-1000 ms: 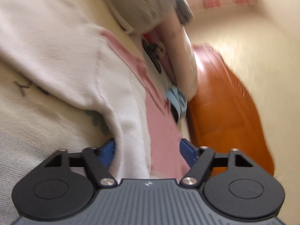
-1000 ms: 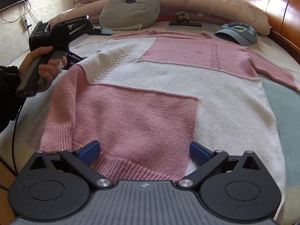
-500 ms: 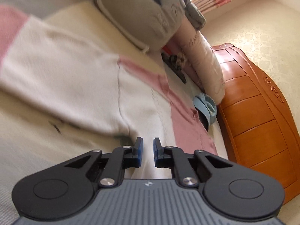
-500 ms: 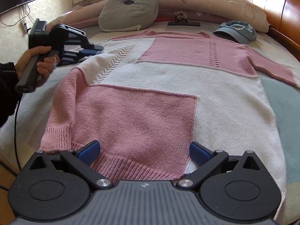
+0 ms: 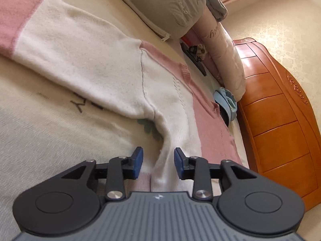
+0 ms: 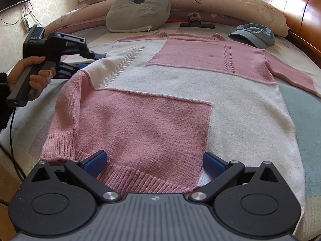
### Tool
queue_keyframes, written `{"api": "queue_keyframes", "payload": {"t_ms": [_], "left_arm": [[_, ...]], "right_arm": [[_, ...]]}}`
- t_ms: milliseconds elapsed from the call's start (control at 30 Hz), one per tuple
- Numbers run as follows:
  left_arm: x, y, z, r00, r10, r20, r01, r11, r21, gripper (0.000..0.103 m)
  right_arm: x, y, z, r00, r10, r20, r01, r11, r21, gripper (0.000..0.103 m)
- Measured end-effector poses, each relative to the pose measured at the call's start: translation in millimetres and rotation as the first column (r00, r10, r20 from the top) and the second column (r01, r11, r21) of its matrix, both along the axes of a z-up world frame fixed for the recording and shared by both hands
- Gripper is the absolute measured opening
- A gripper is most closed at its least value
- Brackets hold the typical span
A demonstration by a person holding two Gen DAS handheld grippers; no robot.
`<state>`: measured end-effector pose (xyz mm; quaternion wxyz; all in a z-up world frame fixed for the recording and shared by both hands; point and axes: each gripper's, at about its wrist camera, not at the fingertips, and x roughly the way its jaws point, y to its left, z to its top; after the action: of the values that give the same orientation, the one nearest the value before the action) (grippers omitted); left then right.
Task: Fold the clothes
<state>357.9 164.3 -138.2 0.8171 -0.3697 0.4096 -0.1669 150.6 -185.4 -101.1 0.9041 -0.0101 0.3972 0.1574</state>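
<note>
I can read "DAS" in pale letters on the black rear housing of the left hand-held gripper [image 6: 95,55]. The grey cushion [image 6: 138,8] carries a small stitched "cat". Cursive lettering on the long pink pillow [image 6: 230,2] behind that cushion stays illegible to me.

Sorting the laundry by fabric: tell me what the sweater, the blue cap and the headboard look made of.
Sweater: soft knit, likely wool or acrylic; ribbed hem, cable stitches, fuzzy nap.
Blue cap: washed cotton or denim, by its matte, crumpled look.
Headboard: varnished wood; glossy orange panels with carved trim.
</note>
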Motion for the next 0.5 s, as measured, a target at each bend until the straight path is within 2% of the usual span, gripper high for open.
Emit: {"api": "queue_keyframes", "payload": {"t_ms": [100, 233, 467, 500], "left_arm": [[5.4, -4.9, 0.9, 1.0, 0.009, 0.009, -0.009, 1.0, 0.028, 0.028], [5.5, -15.2, 5.1, 1.0, -0.009, 0.024, 0.008, 0.997, 0.078, 0.028], [1.0, -26.0, 9.8, 0.997, -0.069, 0.032, 0.065, 0.991, 0.116, 0.027], [0.7, -25.2, 8.9, 0.997, -0.064, 0.033, 0.06, 0.992, 0.112, 0.023]], "right_arm": [[-0.3, -0.3, -0.1, 1.0, -0.002, -0.001, 0.002, 1.0, 0.001, 0.103], [-0.4, 1.8, -0.5, 1.0, 0.001, 0.001, -0.001, 1.0, -0.013, 0.103], [-2.2, 1.6, -0.8, 1.0, -0.004, 0.007, 0.004, 1.0, -0.004, 0.103], [-2.0, 1.8, -0.5, 1.0, -0.004, 0.006, 0.004, 1.0, -0.004, 0.103]]}}
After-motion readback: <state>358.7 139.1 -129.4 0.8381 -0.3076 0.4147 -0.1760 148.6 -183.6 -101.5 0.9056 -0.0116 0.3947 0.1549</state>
